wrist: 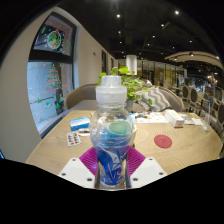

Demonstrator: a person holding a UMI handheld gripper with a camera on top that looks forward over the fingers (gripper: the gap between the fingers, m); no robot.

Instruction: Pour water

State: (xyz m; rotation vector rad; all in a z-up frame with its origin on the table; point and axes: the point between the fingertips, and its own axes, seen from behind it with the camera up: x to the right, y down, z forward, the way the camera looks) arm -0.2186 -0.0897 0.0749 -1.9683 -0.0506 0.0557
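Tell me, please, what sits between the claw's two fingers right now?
In the gripper view, a clear water bottle with a white cap stands between the claw's fingers, both pink pads pressing its blue-labelled lower part. Nothing else lies between them.

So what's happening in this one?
A handheld gripper holds a clear water bottle upright between its two fingers, above a wooden table. The white cap is on, so nothing has been poured yet. A red coaster and a plant lie beyond.
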